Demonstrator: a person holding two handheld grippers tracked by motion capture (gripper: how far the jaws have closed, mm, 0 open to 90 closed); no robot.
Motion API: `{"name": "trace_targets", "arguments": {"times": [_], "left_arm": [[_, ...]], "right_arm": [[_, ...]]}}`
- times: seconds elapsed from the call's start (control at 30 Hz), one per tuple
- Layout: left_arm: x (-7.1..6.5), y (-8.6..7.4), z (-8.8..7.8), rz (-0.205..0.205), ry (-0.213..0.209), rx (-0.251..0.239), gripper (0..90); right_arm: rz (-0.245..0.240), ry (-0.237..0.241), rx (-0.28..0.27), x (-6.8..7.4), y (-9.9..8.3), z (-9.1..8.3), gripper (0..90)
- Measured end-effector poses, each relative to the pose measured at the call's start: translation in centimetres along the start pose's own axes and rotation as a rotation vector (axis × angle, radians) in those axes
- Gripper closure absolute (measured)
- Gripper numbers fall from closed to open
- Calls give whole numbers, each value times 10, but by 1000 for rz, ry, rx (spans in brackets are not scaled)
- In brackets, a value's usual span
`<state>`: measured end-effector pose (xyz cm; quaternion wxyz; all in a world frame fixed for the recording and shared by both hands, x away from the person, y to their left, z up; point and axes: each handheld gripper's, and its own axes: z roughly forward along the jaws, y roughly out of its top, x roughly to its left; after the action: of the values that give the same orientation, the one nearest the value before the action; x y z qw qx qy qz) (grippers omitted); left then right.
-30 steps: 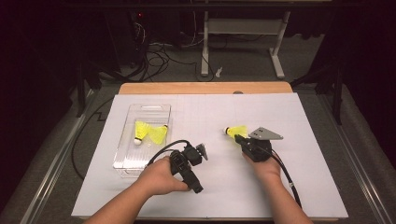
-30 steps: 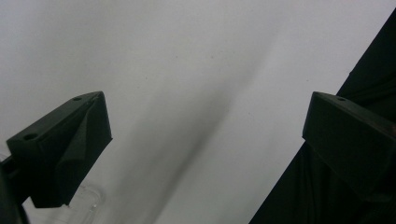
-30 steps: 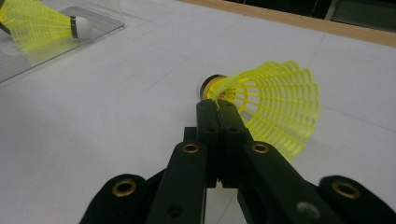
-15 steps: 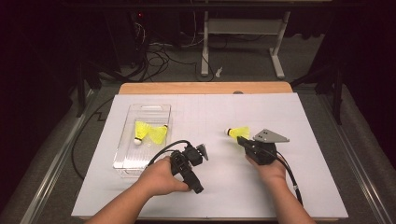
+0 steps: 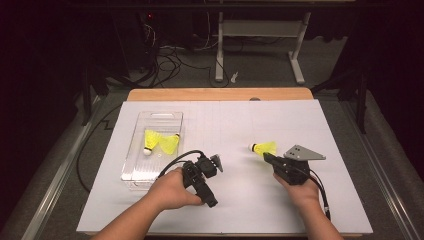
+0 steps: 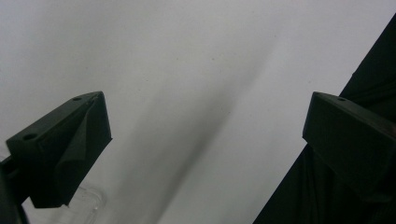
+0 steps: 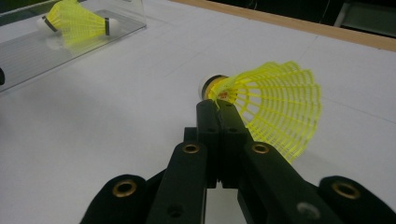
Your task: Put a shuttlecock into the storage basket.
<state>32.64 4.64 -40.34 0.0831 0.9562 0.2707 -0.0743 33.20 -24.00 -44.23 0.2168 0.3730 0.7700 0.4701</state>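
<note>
From the high view, we took the clear tray (image 5: 131, 172) as our landmark. Two yellow shuttlecocks (image 5: 161, 142) lay inside it, toward its far half. A third shuttlecock (image 5: 264, 148) was well to the right of the tray, over the white sheet (image 5: 260, 205), its white cork end pointing toward the tray and its skirt away from it. Our right gripper (image 5: 266, 156) met it at the near side of the skirt. Our left gripper (image 5: 214, 163) rested just beside the tray's near right corner, but our right one carried the load, so we judged the coming move to be a carry leftward across the bare sheet to the tray. Nothing stood between the shuttlecock and the tray except the left gripper, low and near the tray's corner.

In the left gripper view, our jaws stood wide apart with nothing between them, above plain white sheet; a corner of the tray's rim (image 6: 88, 203) showed at the bottom left.

In the right gripper view, our right gripper (image 7: 218, 109) was closed narrow, pinching the skirt's edge close to the cork of the shuttlecock (image 7: 275, 107). The tray (image 7: 65, 46) lay ahead and to the left, one shuttlecock (image 7: 74, 21) inside it, with open sheet on the way.
</note>
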Motion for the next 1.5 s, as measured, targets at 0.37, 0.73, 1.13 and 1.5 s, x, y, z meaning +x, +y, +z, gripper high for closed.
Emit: {"name": "trace_targets", "arguments": {"times": [0.37, 0.73, 1.13, 1.5], "left_arm": [[-1, 0, 0, 18, 4, 3, 23], [-3, 1, 3, 20, 24, 10, 24], [-3, 3, -10, 39, 49, 10, 24], [-4, 4, -8, 64, 73, 24, 30]], "right_arm": [[8, 1, -6, -1, -12, -28, 900], [19, 7, -4, 1, -31, -41, 900], [-5, 38, 12, 5, -33, -43, 900], [-26, 118, 14, 14, -31, -41, 900]]}}
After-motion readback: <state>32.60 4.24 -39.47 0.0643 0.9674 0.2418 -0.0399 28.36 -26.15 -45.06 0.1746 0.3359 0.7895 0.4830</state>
